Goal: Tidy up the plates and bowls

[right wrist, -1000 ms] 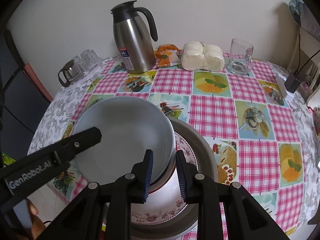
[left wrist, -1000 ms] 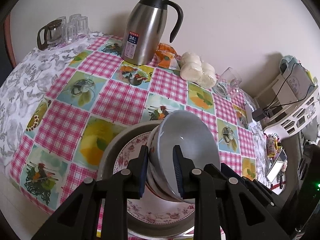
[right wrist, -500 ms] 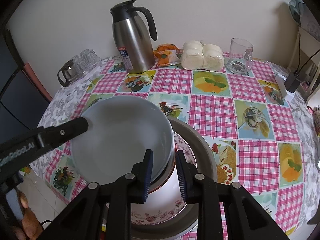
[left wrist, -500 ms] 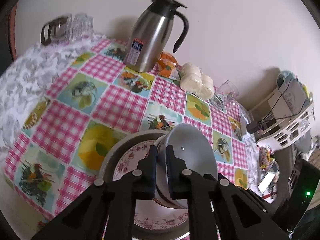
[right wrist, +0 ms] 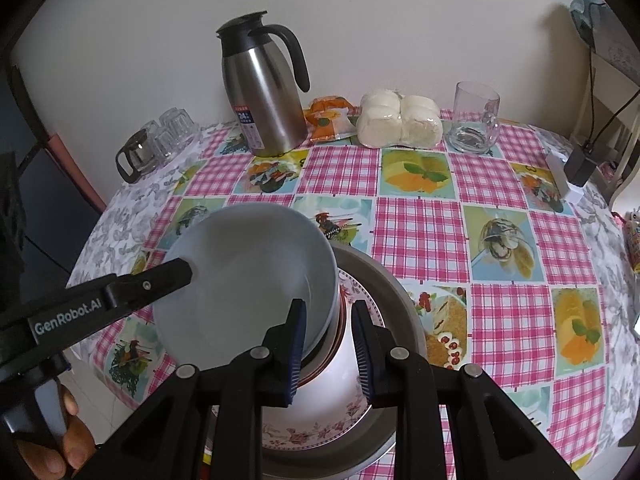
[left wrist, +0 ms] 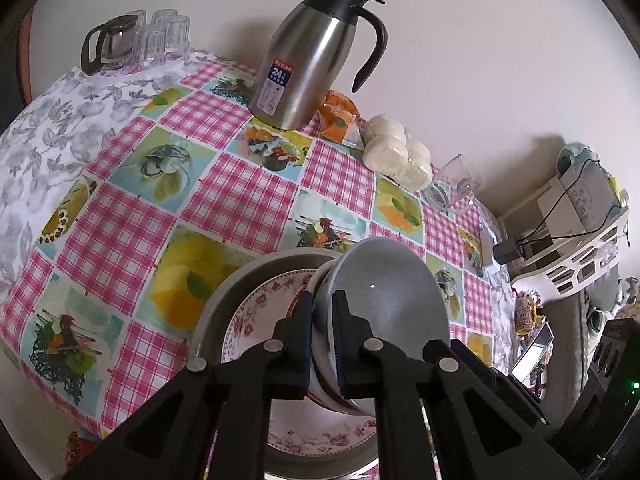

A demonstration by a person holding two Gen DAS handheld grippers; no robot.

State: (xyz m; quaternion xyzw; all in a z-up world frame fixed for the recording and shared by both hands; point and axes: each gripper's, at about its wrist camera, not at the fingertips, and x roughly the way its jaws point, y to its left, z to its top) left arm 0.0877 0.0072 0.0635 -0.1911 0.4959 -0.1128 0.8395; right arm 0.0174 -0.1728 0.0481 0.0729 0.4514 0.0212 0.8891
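left gripper [left wrist: 322, 312] jaws clamped on the rim of the grey-blue bowl [right wrist: 244, 280], tilted over a stack of bowls [right wrist: 340, 344] on the floral plate [right wrist: 320, 428] inside a grey metal basin [right wrist: 400, 304], near edge of the counter [right wrist: 420, 232]; right gripper [right wrist: 328, 344] jaws part way apart, straddling the stack's rim, contact not clear; only right view shows the left gripper's arm reaching in from the side and the person's hand [right wrist: 60, 444] below; only left view shows the white rack [left wrist: 576, 256] beside the counter; steel thermos jug [right wrist: 260, 92], buns [right wrist: 396, 122], glass mug [right wrist: 474, 118] at the back.
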